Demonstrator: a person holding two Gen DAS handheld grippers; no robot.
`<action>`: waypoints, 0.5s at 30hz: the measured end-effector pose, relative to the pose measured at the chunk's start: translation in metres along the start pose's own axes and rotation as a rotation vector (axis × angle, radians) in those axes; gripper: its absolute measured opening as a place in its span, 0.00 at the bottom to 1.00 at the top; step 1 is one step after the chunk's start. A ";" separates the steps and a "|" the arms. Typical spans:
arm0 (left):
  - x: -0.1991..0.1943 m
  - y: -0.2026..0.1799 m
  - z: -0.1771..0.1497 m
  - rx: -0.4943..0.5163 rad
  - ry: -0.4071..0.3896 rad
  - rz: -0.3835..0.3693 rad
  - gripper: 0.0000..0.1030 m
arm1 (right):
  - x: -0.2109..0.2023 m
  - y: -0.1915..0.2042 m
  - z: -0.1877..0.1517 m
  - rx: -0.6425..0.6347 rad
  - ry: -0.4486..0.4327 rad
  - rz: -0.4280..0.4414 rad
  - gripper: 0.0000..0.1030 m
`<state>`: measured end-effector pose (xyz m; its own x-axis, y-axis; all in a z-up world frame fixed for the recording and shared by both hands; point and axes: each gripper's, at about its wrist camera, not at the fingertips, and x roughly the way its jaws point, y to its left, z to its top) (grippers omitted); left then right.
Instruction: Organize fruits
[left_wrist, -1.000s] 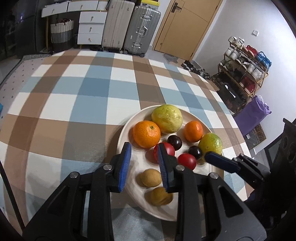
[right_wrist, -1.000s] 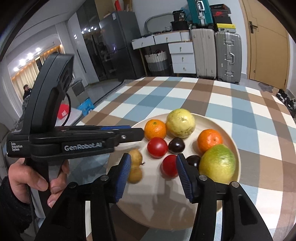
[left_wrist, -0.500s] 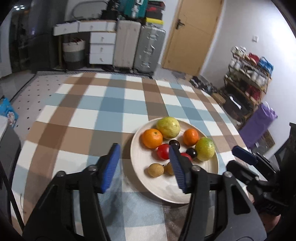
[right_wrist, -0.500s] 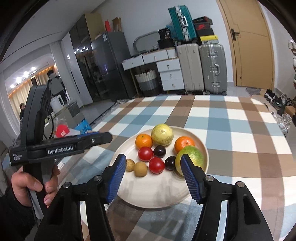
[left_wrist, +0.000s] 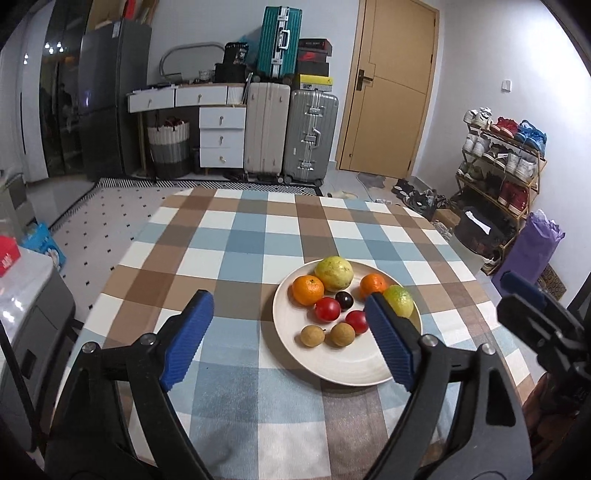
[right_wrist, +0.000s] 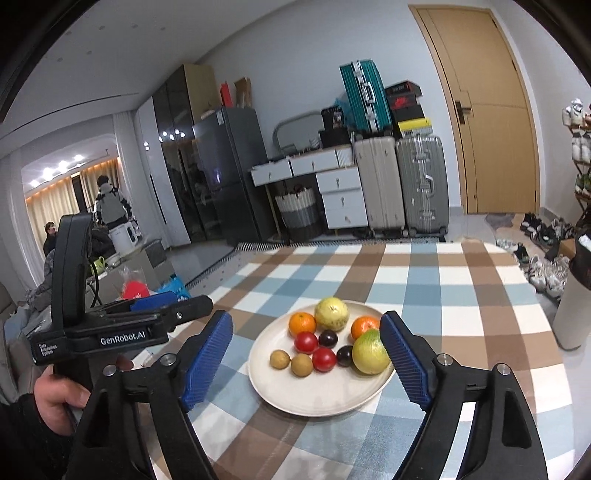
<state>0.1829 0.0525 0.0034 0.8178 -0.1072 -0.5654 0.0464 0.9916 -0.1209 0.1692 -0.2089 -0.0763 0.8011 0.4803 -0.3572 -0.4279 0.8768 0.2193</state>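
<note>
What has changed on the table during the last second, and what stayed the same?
Both grippers drew back and up from the plate: the left gripper, narrow a second ago, opened its jaws wide, and the right gripper opened wider too. Neither took or released anything. All nine fruits lie as before.

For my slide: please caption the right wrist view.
Open right tool above a plate of fruits on a checked tablecloth.

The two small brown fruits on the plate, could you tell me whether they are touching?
Apart. The left wrist view shows a strip of plate between one brown fruit and the other brown fruit.
</note>
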 end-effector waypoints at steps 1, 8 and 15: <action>-0.004 -0.002 -0.001 0.005 -0.006 0.001 0.84 | -0.004 0.001 0.000 -0.001 -0.010 0.000 0.85; -0.042 -0.012 -0.015 0.033 -0.097 0.018 0.99 | -0.031 0.007 0.000 -0.004 -0.084 -0.009 0.98; -0.063 -0.019 -0.028 0.060 -0.149 0.027 0.99 | -0.042 0.003 -0.009 0.016 -0.095 -0.039 0.99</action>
<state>0.1149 0.0380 0.0187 0.8952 -0.0725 -0.4397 0.0535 0.9970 -0.0554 0.1307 -0.2267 -0.0684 0.8536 0.4406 -0.2780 -0.3893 0.8941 0.2215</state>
